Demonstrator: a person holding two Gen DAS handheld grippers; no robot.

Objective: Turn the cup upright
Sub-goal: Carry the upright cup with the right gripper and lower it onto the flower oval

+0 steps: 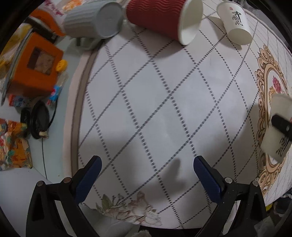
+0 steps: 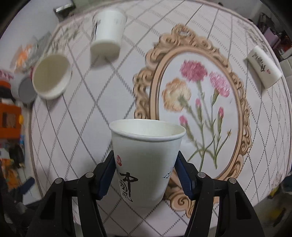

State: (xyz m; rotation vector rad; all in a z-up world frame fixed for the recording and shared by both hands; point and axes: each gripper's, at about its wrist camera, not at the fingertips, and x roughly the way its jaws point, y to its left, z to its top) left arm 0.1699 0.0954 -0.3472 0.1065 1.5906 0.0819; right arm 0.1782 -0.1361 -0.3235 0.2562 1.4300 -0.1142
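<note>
My right gripper [image 2: 146, 164] is shut on a white paper cup [image 2: 146, 164] with black calligraphy, held mouth up above the table. The same cup [image 1: 277, 127] shows at the right edge of the left wrist view with a dark finger across it. My left gripper [image 1: 147, 162] is open and empty over the patterned tablecloth [image 1: 146, 100]. A red ribbed cup [image 1: 160, 16] lies on its side at the far edge, its mouth [image 2: 52, 77] facing the right wrist camera. A white printed cup [image 1: 235, 23] stands mouth down beside it, also in the right wrist view [image 2: 107, 31].
A grey ribbed cup [image 1: 93, 20] lies on its side at the table's far left edge. Another white printed cup [image 2: 264, 69] lies on its side at the right. Orange boxes [image 1: 36, 67], cables and clutter lie on the floor left of the table.
</note>
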